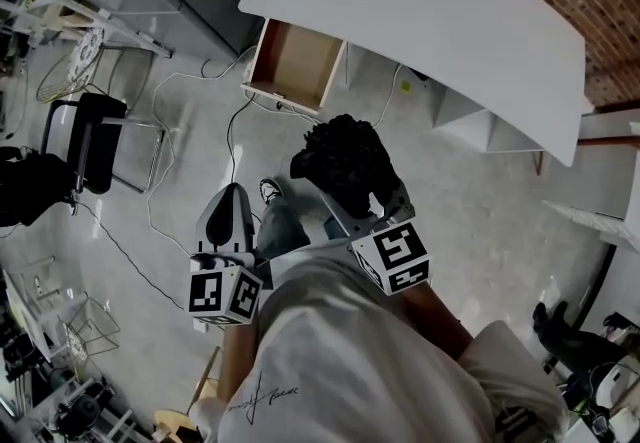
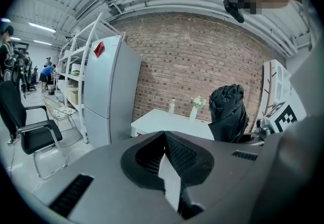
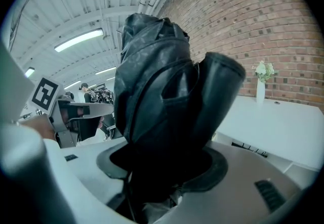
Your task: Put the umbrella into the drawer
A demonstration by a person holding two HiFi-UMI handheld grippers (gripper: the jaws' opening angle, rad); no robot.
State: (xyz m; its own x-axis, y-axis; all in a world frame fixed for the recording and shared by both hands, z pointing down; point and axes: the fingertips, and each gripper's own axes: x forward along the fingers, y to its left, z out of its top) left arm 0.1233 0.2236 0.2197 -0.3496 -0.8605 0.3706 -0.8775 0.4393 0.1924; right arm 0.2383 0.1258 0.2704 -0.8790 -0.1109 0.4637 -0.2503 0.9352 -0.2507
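Umbrella (image 1: 345, 163), folded into a black bundle, sits clamped in the right gripper (image 3: 167, 167), whose jaws press on its lower end, so the pickup part looks done. Ahead, the drawer (image 1: 293, 66) stands pulled open under the edge of the white desk (image 1: 430, 21), and its wooden bottom is bare as far as the head view shows. The umbrella is in the air well short of the drawer, on the person's side of it. The left gripper (image 2: 164, 139) hangs even farther from the drawer, jaws closed together on nothing. What seems left is carrying the umbrella over the drawer, lowering it in and letting go.
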